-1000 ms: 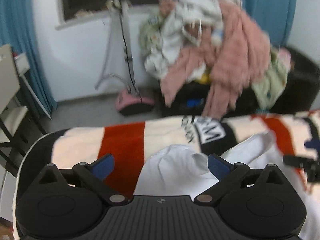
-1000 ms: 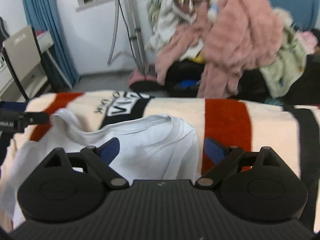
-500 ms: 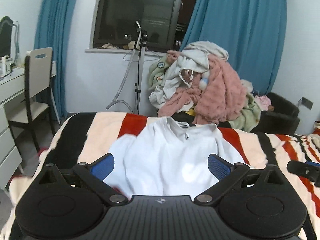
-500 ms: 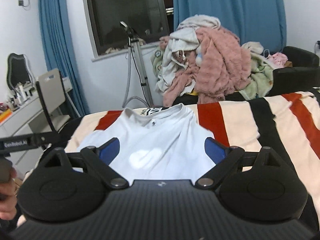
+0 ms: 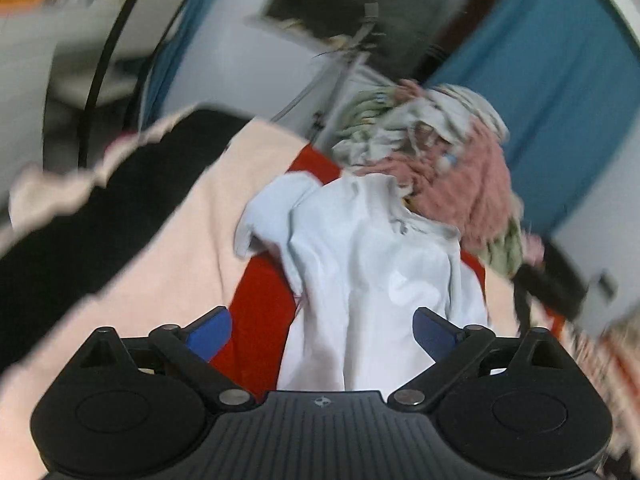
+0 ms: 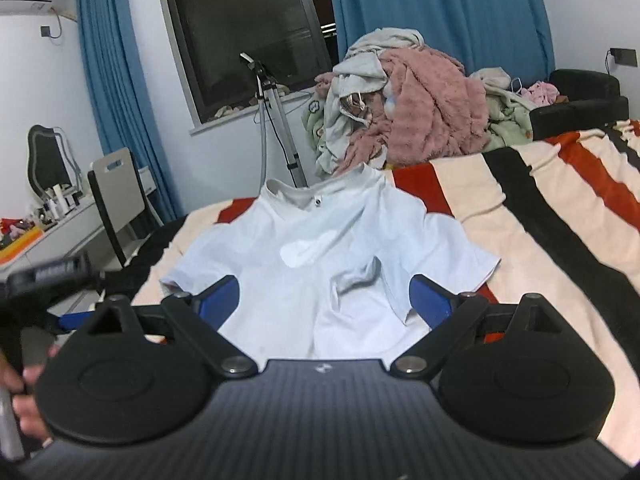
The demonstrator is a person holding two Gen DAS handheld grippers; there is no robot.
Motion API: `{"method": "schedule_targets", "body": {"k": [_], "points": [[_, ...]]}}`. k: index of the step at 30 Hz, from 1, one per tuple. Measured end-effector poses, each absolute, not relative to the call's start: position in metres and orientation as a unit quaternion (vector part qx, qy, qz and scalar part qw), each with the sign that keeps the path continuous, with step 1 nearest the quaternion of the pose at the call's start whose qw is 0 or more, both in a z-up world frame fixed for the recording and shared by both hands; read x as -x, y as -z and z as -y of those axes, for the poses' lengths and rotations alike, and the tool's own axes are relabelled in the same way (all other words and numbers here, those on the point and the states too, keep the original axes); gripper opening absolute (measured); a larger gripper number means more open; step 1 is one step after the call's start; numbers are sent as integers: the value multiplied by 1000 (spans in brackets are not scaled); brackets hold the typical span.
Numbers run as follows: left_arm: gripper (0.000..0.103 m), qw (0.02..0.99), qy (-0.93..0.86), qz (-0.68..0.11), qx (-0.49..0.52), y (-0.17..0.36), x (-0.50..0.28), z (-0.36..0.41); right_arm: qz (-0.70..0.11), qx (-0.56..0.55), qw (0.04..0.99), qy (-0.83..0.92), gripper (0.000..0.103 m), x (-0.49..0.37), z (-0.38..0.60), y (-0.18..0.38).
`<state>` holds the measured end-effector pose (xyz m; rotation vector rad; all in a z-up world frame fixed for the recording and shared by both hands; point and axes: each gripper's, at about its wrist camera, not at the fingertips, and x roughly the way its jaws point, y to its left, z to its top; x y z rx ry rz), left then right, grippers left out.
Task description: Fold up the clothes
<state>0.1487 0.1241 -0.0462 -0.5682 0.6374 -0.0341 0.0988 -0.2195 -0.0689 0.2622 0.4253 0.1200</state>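
Observation:
A white short-sleeved shirt (image 6: 320, 252) lies face up on the striped bed blanket (image 6: 520, 216), collar toward the far edge, sleeves spread, with a fold near its right armpit. It also shows in the left wrist view (image 5: 372, 280), tilted and blurred. My right gripper (image 6: 325, 300) is open and empty, above the shirt's lower part. My left gripper (image 5: 322, 332) is open and empty, over the shirt's left side. The left gripper also shows at the left edge of the right wrist view (image 6: 52, 276), held by a hand.
A pile of clothes (image 6: 408, 112) with a pink fleece sits on a dark armchair (image 6: 580, 100) beyond the bed. A garment steamer stand (image 6: 276, 120) is by the window. A chair (image 6: 116, 196) and a desk (image 6: 48, 232) stand at the left.
The shirt was crumpled a second ago and now lies spread flat. The left gripper has rolled and swung left, blurring its view. The right gripper has drawn back a little and stayed open.

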Motion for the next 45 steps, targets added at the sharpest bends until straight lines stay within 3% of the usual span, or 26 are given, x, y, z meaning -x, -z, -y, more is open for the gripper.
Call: {"method": "schedule_targets", "body": {"k": [5, 12, 17, 18, 20, 22, 25, 33, 41, 42, 44, 45], "points": [[91, 878, -2, -305, 368, 87, -202, -153, -240, -150, 957, -64, 93, -124, 223, 102], [87, 882, -56, -283, 373, 113, -287, -177, -261, -184, 946, -52, 93, -160, 226, 134], [59, 910, -92, -280, 292, 117, -324, -167, -273, -212, 938, -31, 93, -180, 240, 151], [47, 920, -94, -274, 264, 112, -327, -160, -278, -223, 934, -28, 93, -184, 243, 153], [38, 933, -80, -278, 213, 105, -336, -144, -295, -248, 922, -31, 93, -189, 249, 155], [18, 937, -61, -303, 161, 102, -347, -125, -313, -271, 910, -37, 93, -192, 255, 156], [3, 941, -63, -321, 90, 100, -357, -92, -311, -280, 907, -41, 93, -188, 262, 154], [2, 946, 14, -212, -244, 103, -346, 63, -281, -272, 920, 12, 93, -175, 292, 143], [1, 913, 124, -249, -297, 155, -337, 153, -280, -304, 908, 71, 93, -173, 324, 151], [2, 919, 122, -250, -280, 154, -337, 149, -282, -304, 907, 74, 93, -173, 325, 154], [17, 932, 123, -248, -233, 146, -332, 134, -289, -306, 904, 71, 93, -174, 324, 158], [34, 938, 123, -248, -210, 142, -330, 126, -292, -309, 903, 69, 93, -174, 324, 160]]}}
